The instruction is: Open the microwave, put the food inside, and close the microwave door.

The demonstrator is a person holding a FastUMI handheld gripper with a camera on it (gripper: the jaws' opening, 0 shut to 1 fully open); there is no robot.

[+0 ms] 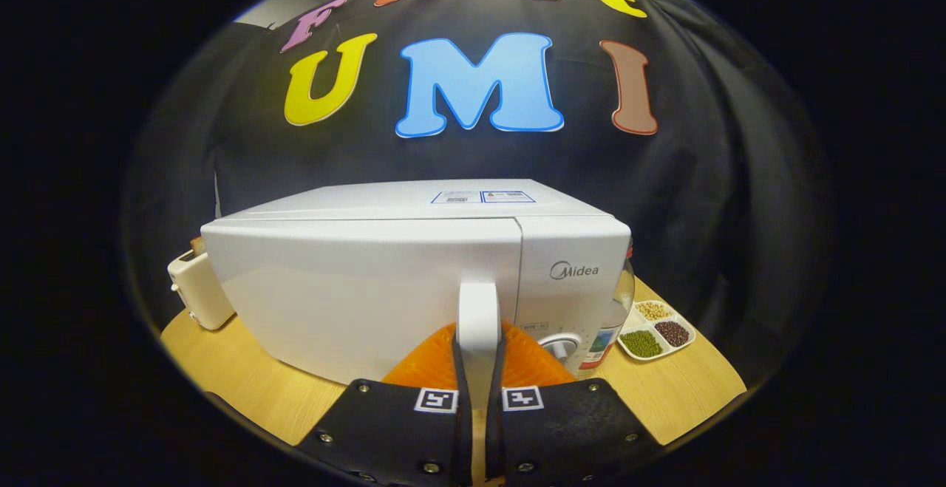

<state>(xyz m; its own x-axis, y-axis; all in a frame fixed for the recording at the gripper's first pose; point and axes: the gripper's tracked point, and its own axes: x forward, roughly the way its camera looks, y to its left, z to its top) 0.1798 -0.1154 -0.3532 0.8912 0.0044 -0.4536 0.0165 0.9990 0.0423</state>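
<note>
A white microwave [369, 280] stands on the wooden table [236, 376], its door closed flush with the control panel at its right. An upright white door handle [478, 324] runs down the door's right edge. My gripper [478, 365] is shut on that handle, one finger pressed to each side of its lower part. A knob [562, 345] shows on the panel just right of my fingers.
A white toaster [198, 287] sits to the left of the microwave. To the right stand a clear bottle [613, 317] and a small divided tray [656, 330] of beans and grains. The table's front edge curves close beneath my fingers.
</note>
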